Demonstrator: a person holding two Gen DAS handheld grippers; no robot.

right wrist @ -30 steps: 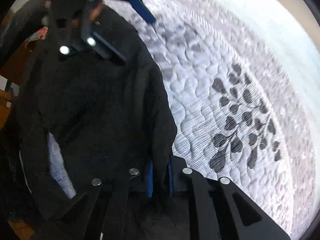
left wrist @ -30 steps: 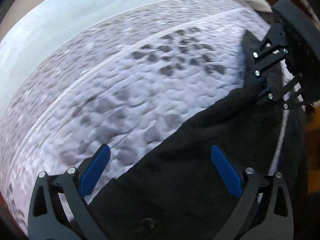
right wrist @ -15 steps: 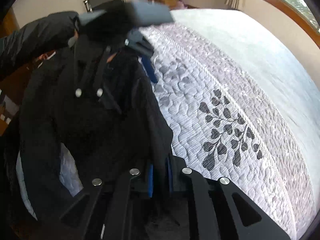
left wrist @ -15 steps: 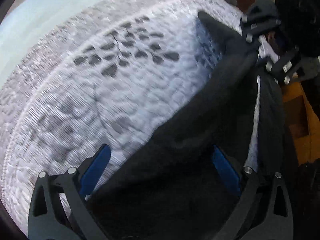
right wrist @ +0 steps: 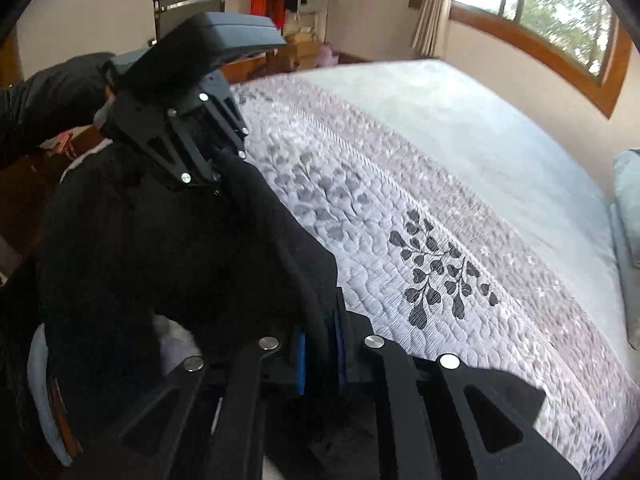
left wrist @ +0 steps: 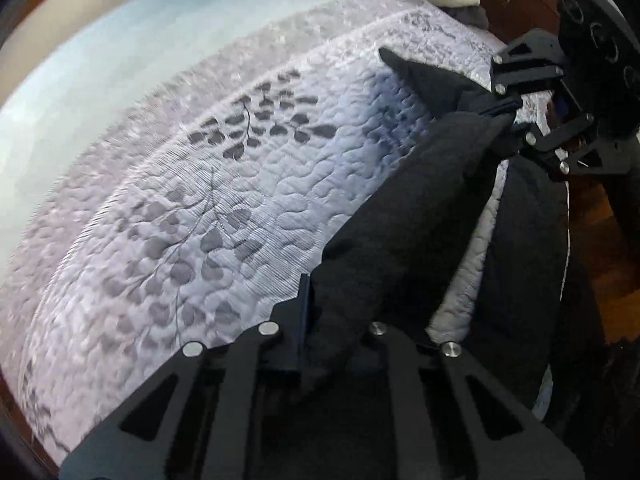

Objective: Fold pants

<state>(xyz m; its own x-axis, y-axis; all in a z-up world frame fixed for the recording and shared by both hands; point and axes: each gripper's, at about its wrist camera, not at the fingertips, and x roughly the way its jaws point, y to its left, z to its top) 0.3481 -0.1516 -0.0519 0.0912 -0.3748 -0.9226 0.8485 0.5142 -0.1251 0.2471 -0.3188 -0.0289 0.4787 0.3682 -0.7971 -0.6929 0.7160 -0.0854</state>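
Note:
Black pants (left wrist: pixel 400 232) hang in a band over the near edge of a quilted white mattress (left wrist: pixel 200 200) with grey leaf prints. My left gripper (left wrist: pixel 316 292) has its jaws closing tight on one end of the cloth, which is pinched between its fingers. At the upper right, my right gripper (left wrist: pixel 516 108) is shut on the other end, a corner of cloth sticking out past it. In the right wrist view the right gripper (right wrist: pixel 320 336) clamps a fold of the pants (right wrist: pixel 160 248) between blue pads (right wrist: pixel 300 360). The left gripper (right wrist: pixel 224 160) grips farther along, pointing down.
The mattress (right wrist: pixel 440 208) stretches far to the right, with a pale blue pillow (right wrist: pixel 628 208) at its far end. A dark sleeve (right wrist: pixel 52 92) holds the left gripper. Wooden floor (left wrist: pixel 608 240) lies beside the bed. A window (right wrist: pixel 560 12) and stacked boxes (right wrist: pixel 296 48) line the walls.
The left gripper went from wide open over the cloth to shut on it. Both grippers have lifted, pulling the pants up off the mattress edge; the right view now tilts up toward the room.

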